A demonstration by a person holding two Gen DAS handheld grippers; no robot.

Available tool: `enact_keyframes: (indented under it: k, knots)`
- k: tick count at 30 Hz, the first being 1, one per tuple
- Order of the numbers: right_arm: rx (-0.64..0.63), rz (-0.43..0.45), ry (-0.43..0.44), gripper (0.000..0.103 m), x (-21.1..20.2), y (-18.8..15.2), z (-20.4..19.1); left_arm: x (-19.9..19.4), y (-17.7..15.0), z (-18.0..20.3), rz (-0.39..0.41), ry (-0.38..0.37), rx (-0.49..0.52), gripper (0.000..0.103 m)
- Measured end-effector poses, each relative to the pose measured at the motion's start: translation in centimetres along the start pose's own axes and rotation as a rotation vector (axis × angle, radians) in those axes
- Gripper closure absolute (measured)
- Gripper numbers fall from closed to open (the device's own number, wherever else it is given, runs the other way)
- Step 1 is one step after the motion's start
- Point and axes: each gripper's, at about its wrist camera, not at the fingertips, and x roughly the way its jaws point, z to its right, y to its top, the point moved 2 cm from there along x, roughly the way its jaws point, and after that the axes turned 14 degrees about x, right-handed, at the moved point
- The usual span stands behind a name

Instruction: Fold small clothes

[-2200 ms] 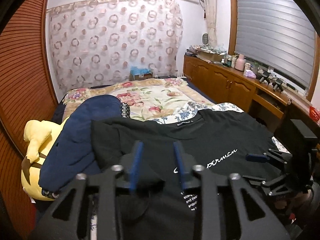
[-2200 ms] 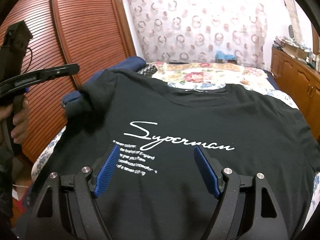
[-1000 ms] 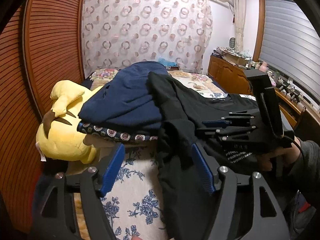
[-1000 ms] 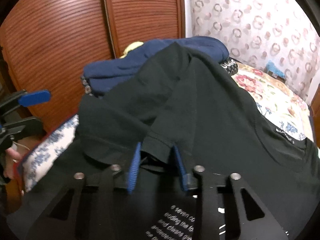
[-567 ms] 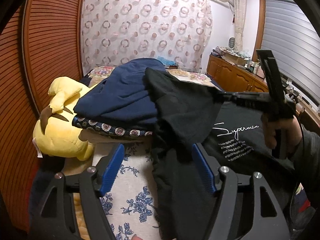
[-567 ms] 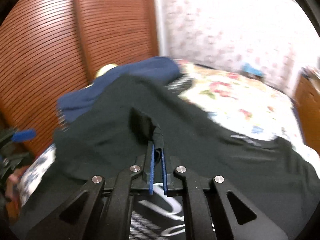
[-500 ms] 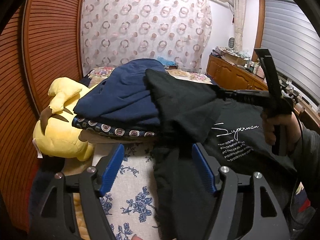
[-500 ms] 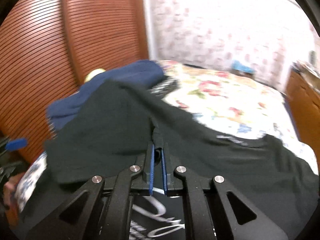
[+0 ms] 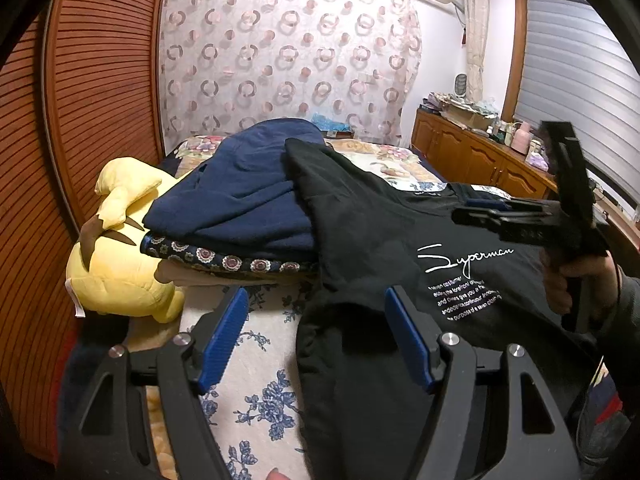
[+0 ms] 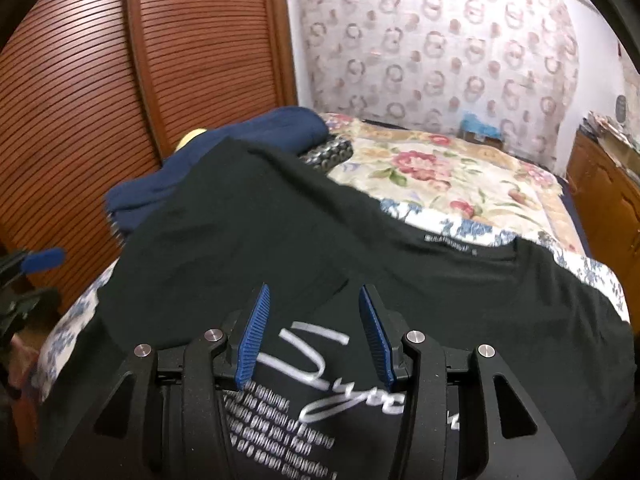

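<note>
A black T-shirt (image 9: 372, 232) with white "Superman" print lies spread on the bed, its left sleeve folded in over the chest; it also shows in the right wrist view (image 10: 280, 248). My left gripper (image 9: 316, 336) is open and empty, low over the shirt's left edge near the hem. My right gripper (image 10: 314, 330) is open and empty just above the print; in the left wrist view it (image 9: 486, 210) hovers over the shirt's chest.
A pile of navy clothes (image 9: 240, 196) and a yellow plush toy (image 9: 116, 252) lie on the bed's left side by the wooden slatted wardrobe (image 10: 120, 80). A floral bedspread (image 10: 440, 176) stretches behind. A wooden cabinet (image 9: 472, 156) with clutter runs along the right.
My right gripper carried the sleeve across over the chest, then opened and let it go. The sleeve now lies flat on the shirt. My left gripper has stayed open and still.
</note>
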Motion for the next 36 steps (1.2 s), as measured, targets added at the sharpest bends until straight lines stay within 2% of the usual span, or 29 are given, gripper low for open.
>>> enact_keyframes:
  k: [8,16,26,31,36]
  knots:
    - [0.006,-0.011,-0.045,0.056,-3.3,-3.3,3.1,1.2,0.0,2.0,-0.016,-0.03,0.018,0.032]
    - [0.061,0.015,-0.167,0.056,-7.8,-4.9,9.9,2.9,1.0,4.6,-0.042,-0.072,0.056,0.032]
    - [0.193,0.054,-0.308,0.056,-13.8,-7.6,19.1,4.6,1.5,7.7,-0.083,-0.115,0.106,0.032]
    - [0.25,0.058,-0.381,0.056,-15.9,-8.9,23.2,5.6,2.3,9.2,-0.093,-0.138,0.145,0.032]
    - [0.299,0.048,-0.412,0.056,-16.9,-9.6,26.2,7.5,2.9,10.3,-0.132,-0.165,0.177,0.032]
